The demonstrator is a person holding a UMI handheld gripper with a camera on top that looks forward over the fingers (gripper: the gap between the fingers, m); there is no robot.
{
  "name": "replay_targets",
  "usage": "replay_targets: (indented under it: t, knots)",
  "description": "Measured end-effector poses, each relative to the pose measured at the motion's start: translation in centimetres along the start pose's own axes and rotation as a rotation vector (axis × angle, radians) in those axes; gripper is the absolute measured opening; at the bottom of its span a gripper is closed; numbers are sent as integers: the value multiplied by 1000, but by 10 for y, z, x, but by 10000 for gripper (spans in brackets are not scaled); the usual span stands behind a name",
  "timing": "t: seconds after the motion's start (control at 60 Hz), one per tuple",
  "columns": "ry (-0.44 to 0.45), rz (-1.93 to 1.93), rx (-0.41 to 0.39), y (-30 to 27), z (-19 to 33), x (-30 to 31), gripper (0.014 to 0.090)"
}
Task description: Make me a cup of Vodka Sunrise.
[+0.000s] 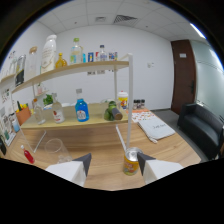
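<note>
Orange-labelled can [131, 163] is seen standing upright on the wooden desk [100, 145], between the two fingers of the gripper [113, 163] and nearer the right one; the jaws are held wide, with a gap visible at the left side. A clear glass [54, 148] is placed to the left, beyond the fingers. A blue bottle [81, 110] is set on the lower shelf [70, 124] behind.
</note>
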Motion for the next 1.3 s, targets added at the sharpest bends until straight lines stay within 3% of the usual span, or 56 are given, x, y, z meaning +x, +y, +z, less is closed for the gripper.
replay_targets:
  t: [0.35, 0.617, 0.767, 0.95, 1.033, 1.183, 1.3]
  knots:
    - [-102, 7, -33, 34, -45, -140, 856]
    - [-200, -3, 128, -55, -8, -233, 856]
    - [-218, -19, 168, -92, 35, -266, 846]
    - [-192, -44, 137, -101, 85, -284, 694]
    - [-174, -45, 115, -97, 98, -284, 554]
    - [-161, -48, 82, -90, 107, -286, 370]
    - [-153, -71, 88, -90, 106, -285, 361]
